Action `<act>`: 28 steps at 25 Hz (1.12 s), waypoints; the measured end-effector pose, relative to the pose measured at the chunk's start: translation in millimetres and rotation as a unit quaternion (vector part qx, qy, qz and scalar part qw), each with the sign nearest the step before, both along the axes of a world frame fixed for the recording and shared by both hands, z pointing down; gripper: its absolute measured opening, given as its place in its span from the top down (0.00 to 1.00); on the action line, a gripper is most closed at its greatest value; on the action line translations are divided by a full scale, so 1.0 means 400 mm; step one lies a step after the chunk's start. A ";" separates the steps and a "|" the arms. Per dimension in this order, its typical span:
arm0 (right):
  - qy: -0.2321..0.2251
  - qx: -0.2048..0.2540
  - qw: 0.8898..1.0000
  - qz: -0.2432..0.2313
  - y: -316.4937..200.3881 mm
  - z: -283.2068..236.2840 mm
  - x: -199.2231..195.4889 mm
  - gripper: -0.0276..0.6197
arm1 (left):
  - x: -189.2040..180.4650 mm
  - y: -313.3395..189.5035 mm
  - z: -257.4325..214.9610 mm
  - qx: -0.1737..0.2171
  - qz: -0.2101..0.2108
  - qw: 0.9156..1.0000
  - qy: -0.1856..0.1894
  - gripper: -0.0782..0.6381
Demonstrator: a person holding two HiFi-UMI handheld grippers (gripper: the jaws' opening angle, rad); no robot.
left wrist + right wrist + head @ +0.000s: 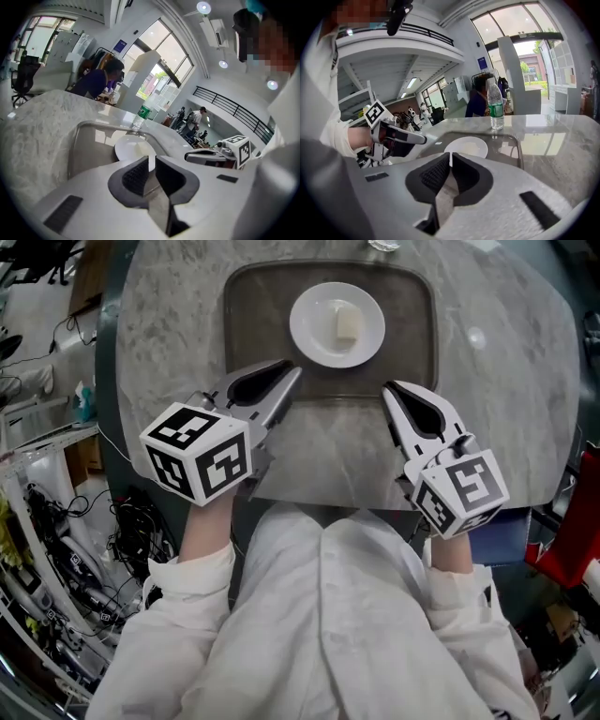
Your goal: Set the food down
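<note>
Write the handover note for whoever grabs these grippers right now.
Left gripper: jaws shut, empty, at the near left corner of the tray.
Right gripper: jaws shut, empty, at the tray's near edge.
Food: a pale piece lying on the white plate, which sits on the tray on the table.
Done: the food is down and neither gripper touches it.
Left: probably nothing, except pulling both grippers clear.

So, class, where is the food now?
In the head view, the food sits on the white plate in the tray, top centre, beyond the left gripper and right gripper.
</note>
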State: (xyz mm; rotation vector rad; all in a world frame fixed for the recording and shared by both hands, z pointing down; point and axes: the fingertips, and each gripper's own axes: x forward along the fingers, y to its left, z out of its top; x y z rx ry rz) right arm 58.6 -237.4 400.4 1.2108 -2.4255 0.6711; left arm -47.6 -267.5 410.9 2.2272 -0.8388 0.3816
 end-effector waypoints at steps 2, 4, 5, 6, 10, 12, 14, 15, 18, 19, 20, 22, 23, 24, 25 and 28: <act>-0.034 0.007 0.999 -0.002 0.034 -0.042 0.001 0.94 | 0.013 0.043 -0.018 0.004 0.000 1.000 0.013 0.82; -0.064 0.013 0.998 0.004 0.066 -0.079 0.013 0.94 | 0.030 0.092 -0.035 0.006 -0.001 1.000 0.023 0.83; -0.069 0.018 0.997 0.003 0.082 -0.094 0.019 0.94 | 0.038 0.117 -0.042 0.007 0.000 1.000 0.025 0.83; -0.069 0.024 0.997 -0.001 0.099 -0.106 0.022 0.95 | 0.044 0.142 -0.048 0.010 0.000 1.000 0.026 0.83; -0.061 0.032 0.996 -0.050 0.178 -0.126 0.013 0.95 | 0.060 0.231 -0.067 0.021 -0.003 0.999 0.029 0.84; -0.063 0.029 0.995 -0.069 0.215 -0.129 0.007 0.95 | 0.067 0.267 -0.081 0.030 -0.008 0.999 0.031 0.85; -0.067 0.028 0.994 -0.083 0.249 -0.135 0.000 0.95 | 0.071 0.304 -0.096 0.038 -0.015 0.999 0.030 0.85; -0.067 0.030 0.993 -0.091 0.265 -0.139 -0.005 0.95 | 0.071 0.322 -0.099 0.040 -0.019 0.999 0.028 0.85; -0.062 0.036 0.992 -0.108 0.310 -0.141 -0.009 0.95 | 0.077 0.373 -0.086 0.033 -0.026 0.999 0.020 0.85; -0.060 0.035 0.991 -0.111 0.326 -0.139 -0.007 0.95 | 0.081 0.392 -0.080 0.028 -0.027 0.999 0.018 0.85; -0.059 0.034 0.991 -0.114 0.342 -0.136 -0.005 0.95 | 0.086 0.409 -0.076 0.023 -0.028 0.999 0.018 0.85; -0.060 0.029 0.991 -0.116 0.367 -0.130 0.001 0.95 | 0.100 0.438 -0.075 0.016 -0.029 0.999 0.022 0.85; -0.061 0.026 0.991 -0.115 0.378 -0.127 0.006 0.95 | 0.108 0.450 -0.076 0.014 -0.027 0.999 0.025 0.85; -0.061 0.024 0.992 -0.111 0.387 -0.124 0.013 0.95 | 0.116 0.461 -0.076 0.012 -0.025 0.999 0.025 0.85; -0.062 0.022 0.992 -0.107 0.393 -0.122 0.020 0.95 | 0.123 0.469 -0.075 0.011 -0.020 0.999 0.024 0.85; -0.068 0.020 0.993 -0.093 0.406 -0.125 0.041 0.95 | 0.141 0.483 -0.079 0.011 -0.005 1.000 0.019 0.85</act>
